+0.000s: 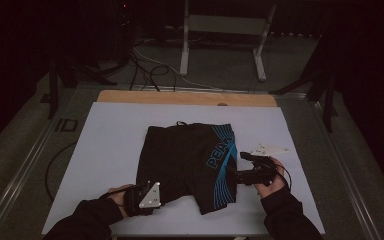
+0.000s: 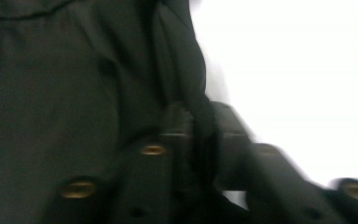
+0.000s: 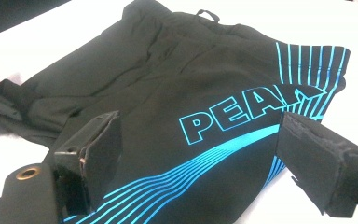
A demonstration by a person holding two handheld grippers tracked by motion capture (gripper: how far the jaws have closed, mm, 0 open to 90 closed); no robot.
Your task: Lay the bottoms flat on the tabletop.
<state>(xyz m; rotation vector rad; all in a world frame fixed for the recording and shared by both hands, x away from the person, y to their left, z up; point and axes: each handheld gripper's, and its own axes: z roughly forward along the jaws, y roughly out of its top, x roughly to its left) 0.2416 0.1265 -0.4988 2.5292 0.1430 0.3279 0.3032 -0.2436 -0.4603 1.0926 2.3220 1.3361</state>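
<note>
white board [image 1: 105, 150] – shorts [image 1: 185, 160] waistband away; left gripper [image 2: 196, 135] pinches hem, right gripper [image 3: 196, 163] wide.

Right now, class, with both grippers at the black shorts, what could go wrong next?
1. The left gripper pinches only a thin fold at the hem of the shorts; it may slip out when pulled.
2. The right gripper stands open over the blue stripes, not gripping, so a one-sided pull could drag the shorts across the white sheet.

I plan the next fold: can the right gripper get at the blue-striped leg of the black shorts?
Probably yes: the right gripper hovers open beside the blue-striped leg of the black shorts, with nothing between.
</note>
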